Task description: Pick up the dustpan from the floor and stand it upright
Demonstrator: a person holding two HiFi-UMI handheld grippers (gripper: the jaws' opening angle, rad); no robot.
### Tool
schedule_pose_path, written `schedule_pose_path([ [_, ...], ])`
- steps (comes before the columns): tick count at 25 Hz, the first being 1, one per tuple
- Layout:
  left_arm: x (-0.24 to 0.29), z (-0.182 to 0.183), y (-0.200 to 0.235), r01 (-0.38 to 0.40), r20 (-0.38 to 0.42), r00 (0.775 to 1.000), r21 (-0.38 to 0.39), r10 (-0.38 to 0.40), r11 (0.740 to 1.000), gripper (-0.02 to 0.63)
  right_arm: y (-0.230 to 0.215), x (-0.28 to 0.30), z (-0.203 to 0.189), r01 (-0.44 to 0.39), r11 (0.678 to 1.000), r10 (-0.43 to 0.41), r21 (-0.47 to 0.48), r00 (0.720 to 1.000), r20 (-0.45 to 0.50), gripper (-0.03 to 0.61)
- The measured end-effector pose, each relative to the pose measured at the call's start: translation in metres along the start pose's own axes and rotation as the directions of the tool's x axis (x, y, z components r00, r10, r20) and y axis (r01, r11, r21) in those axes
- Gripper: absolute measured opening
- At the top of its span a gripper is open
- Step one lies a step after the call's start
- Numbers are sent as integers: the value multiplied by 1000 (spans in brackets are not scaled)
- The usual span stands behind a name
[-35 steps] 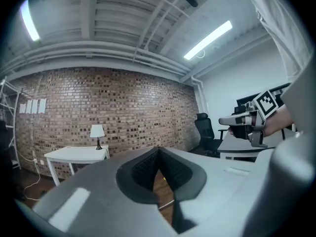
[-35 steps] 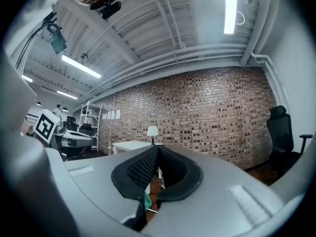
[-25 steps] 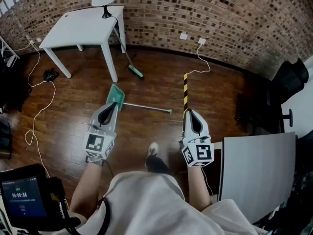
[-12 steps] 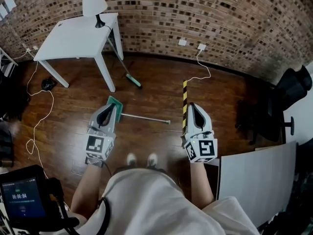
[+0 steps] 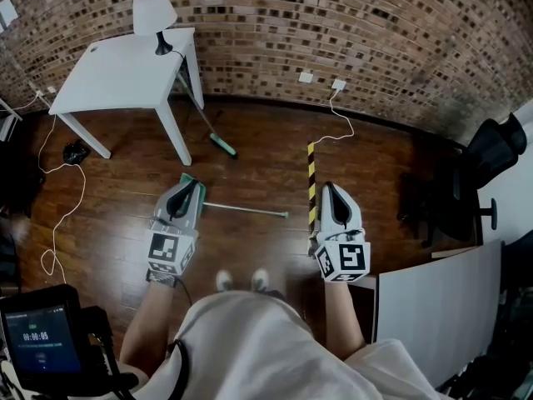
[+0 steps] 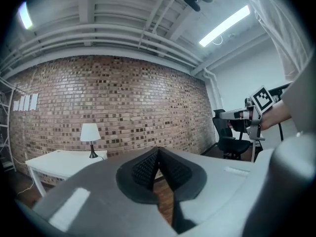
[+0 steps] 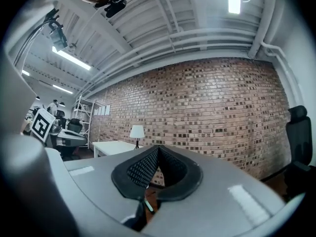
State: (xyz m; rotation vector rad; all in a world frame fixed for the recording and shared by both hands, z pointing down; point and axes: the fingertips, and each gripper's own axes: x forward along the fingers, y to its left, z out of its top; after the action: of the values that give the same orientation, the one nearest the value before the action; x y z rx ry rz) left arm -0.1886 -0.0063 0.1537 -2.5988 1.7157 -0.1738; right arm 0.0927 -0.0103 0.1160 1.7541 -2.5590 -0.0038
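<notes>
Dustpan (image 5: 241, 209) lies flat on the wooden floor (image 5: 250, 132), at about eleven o'clock from my shoes (image 5: 241, 280). Its green pan is at the nine o'clock end and its thin metal handle runs out toward three o'clock. From the head view my left gripper (image 5: 185, 188) covers the near part of the pan. The left gripper view looks out level at the brick wall (image 6: 123, 98), so I read that gripper as held in the air, apart from the pan. Its jaws are clenched together with nothing between them. My right gripper (image 5: 331, 192) sits at three o'clock of the handle's free end, well clear of it. Its jaws are likewise pressed together and empty. At twelve o'clock of the right gripper a yellow-and-black striped strip (image 5: 311, 173) lies on the floor. At twelve o'clock of the dustpan a broom (image 5: 221, 145) rests its green head on the floor, with its stick leaning up against the white desk (image 5: 125, 65). The desk stands at ten o'clock in the head view with a white lamp (image 5: 155, 15) on its far edge. A black office chair (image 5: 491, 152) is out at three o'clock.
</notes>
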Motion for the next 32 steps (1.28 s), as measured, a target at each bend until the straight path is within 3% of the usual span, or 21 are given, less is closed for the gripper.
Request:
schedule_pose_path([
  [8,39,-53,4,80,-33,996,-13,-81,997,2,-13,13,-61,54,997,-57,-63,998,-38,14],
  [16,146,-135,-26,79,-60,995,-70,-83,994,2,-49,75,-183,45,999,-45,2,992,-117,14],
  [20,189,-197,-48,91,-84,991,-107,-100,990,2,-59,105,-253,1,1000,3,29,988,-152,14],
  [24,218,-284,-62,91,-148,983,-140,-112,986,2,-71,130,-336,-37,999,41,23,977,-209,15],
  [32,266,-445,-91,91,-249,959,-186,-137,978,2,-119,144,-514,41,998,-28,37,952,-306,6],
])
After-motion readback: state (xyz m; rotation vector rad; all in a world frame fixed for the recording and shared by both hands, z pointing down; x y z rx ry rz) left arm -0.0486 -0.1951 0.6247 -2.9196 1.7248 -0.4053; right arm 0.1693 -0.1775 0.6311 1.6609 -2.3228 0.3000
